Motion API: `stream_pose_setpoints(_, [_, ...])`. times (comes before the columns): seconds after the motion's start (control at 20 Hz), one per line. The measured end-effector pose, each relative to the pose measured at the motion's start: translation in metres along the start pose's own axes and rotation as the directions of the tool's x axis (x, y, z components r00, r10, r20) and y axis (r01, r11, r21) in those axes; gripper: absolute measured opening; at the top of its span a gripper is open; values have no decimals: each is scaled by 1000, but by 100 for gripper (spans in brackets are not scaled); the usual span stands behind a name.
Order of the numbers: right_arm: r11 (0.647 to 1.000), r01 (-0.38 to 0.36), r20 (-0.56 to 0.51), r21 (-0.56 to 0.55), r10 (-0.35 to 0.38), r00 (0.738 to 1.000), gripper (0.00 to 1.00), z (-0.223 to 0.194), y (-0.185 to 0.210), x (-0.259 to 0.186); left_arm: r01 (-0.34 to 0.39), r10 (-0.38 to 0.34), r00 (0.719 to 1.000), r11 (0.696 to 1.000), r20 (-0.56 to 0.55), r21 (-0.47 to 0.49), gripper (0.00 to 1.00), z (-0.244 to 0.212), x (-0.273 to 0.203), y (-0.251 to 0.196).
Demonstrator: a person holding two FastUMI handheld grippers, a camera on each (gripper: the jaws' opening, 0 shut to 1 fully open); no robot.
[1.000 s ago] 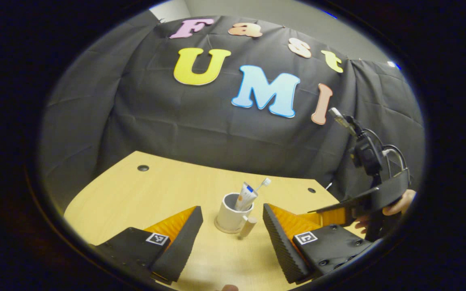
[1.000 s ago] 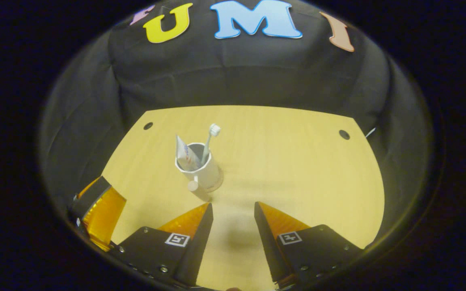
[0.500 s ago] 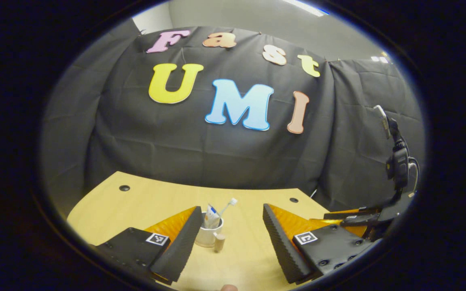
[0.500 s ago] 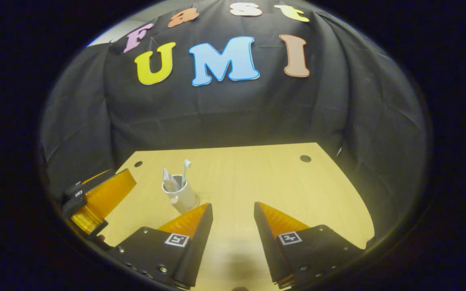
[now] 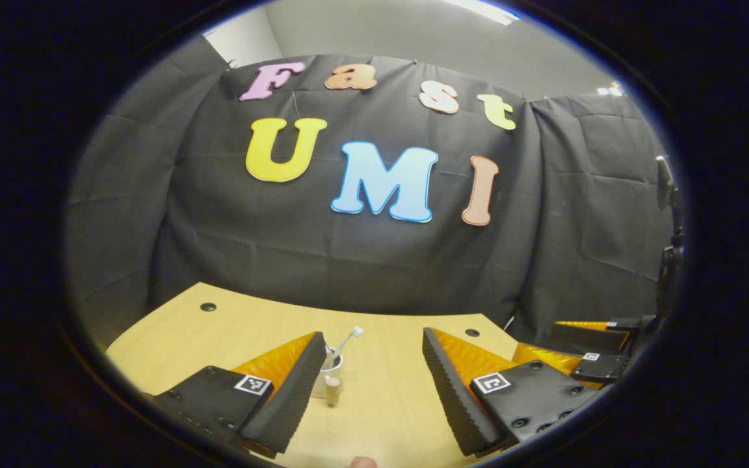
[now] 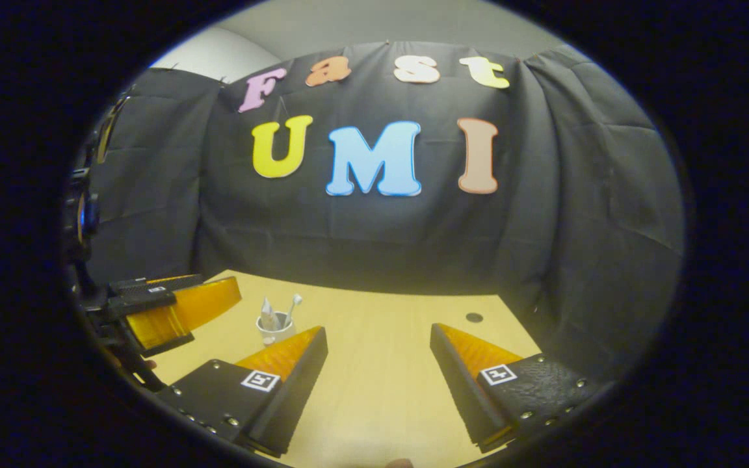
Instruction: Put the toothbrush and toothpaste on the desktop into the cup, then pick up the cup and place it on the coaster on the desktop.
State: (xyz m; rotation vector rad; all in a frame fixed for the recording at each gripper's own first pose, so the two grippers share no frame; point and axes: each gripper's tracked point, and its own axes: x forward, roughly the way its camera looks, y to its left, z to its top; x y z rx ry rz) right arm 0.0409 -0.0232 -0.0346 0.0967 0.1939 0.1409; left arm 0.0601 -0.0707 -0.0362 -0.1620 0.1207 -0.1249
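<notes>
- Booth: black cloth wall (image 5: 361, 260) behind a light wooden desktop (image 5: 387, 403); round cable holes near its far corners, one at (image 5: 207, 307) and one at (image 6: 474, 318).
- Left gripper view, left to right: left gripper (image 5: 374, 383), jaws wide apart, nothing between them. Its near finger (image 5: 290, 390) covers the left part of the white cup (image 5: 332, 367), which stands on the desktop well beyond the tips.
- Toothbrush (image 5: 348, 338) stands in the cup, bristle head up, leaning right. The toothpaste is hard to make out here.
- A pale wooden handle (image 5: 332, 390) projects from the cup's near side; the coaster cannot be made out under the cup.
- Far right: the other gripper's fingers (image 5: 592, 338), cut off by the picture's rim.
- Right gripper view, left to right: left gripper at the left margin, partly cut off. Cup (image 6: 274, 331) with toothpaste (image 6: 268, 314) and toothbrush (image 6: 292, 307) upright inside; its base is hidden behind a finger of the right gripper (image 6: 378, 364).
- Right gripper jaws wide apart, empty.
</notes>
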Motion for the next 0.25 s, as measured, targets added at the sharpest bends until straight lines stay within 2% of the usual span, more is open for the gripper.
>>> stream_pose_setpoints(0.1, [998,-13,48,-61,16,999,96,9,-1,-6,-30,29,999,999,29,18,94,5,-6,-6])
stream_pose_setpoints(0.15, [996,-21,61,-85,26,998,96,11,-1,-9,-44,43,998,999,45,27,99,6,-10,-8])
stream_pose_setpoints(0.2, [995,-31,72,-99,38,997,95,13,1,-10,-53,51,997,998,60,32,96,7,-14,-11])
stream_pose_setpoints(0.25, [994,-40,87,-102,49,995,91,16,3,-12,-56,54,996,998,74,33,94,9,-17,-15])
